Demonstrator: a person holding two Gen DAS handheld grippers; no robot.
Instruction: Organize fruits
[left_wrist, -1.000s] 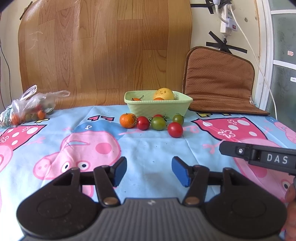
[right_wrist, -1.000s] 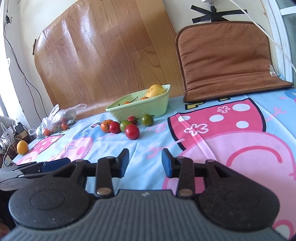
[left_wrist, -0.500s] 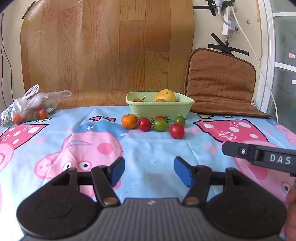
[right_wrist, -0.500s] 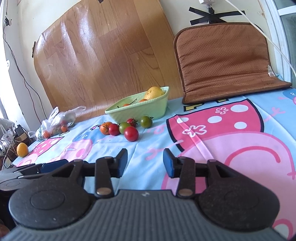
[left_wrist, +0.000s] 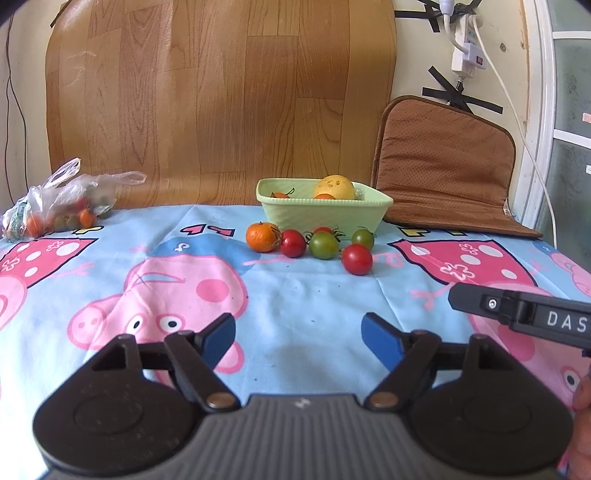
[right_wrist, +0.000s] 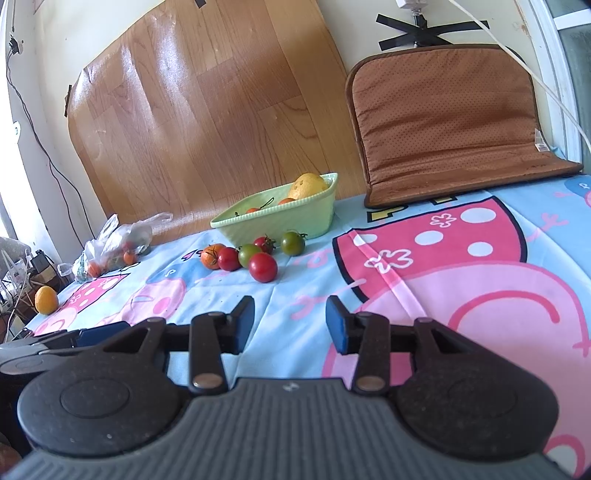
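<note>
Left gripper (left_wrist: 298, 338) hovers low over the tablecloth (left_wrist: 314, 295), jaws spread wide, nothing between the blue pads. Right gripper (right_wrist: 290, 319) same story: jaws parted, a bit narrower, empty, also above the cloth and well short of the fruit. In the left wrist view the right gripper's finger shows as a black bar marked "DAS" at the right edge. Green bowl (left_wrist: 325, 218) sits at the back of the table against the wood-grain board (left_wrist: 221, 99); a yellow fruit (left_wrist: 334, 187) and some small orange pieces lie inside. Loose row just in front of the bowl: tangerine (left_wrist: 261, 237) touching a red tomato (left_wrist: 293, 243), then a green tomato (left_wrist: 324, 245), a second green tomato (left_wrist: 362, 238), and a red tomato (left_wrist: 357, 259) nearest the grippers. Another small red one is tucked behind, close to the bowl wall. Plastic bag (left_wrist: 62, 210) of fruit far left. Brown cushion (left_wrist: 443, 166) leans right of the bowl.
</note>
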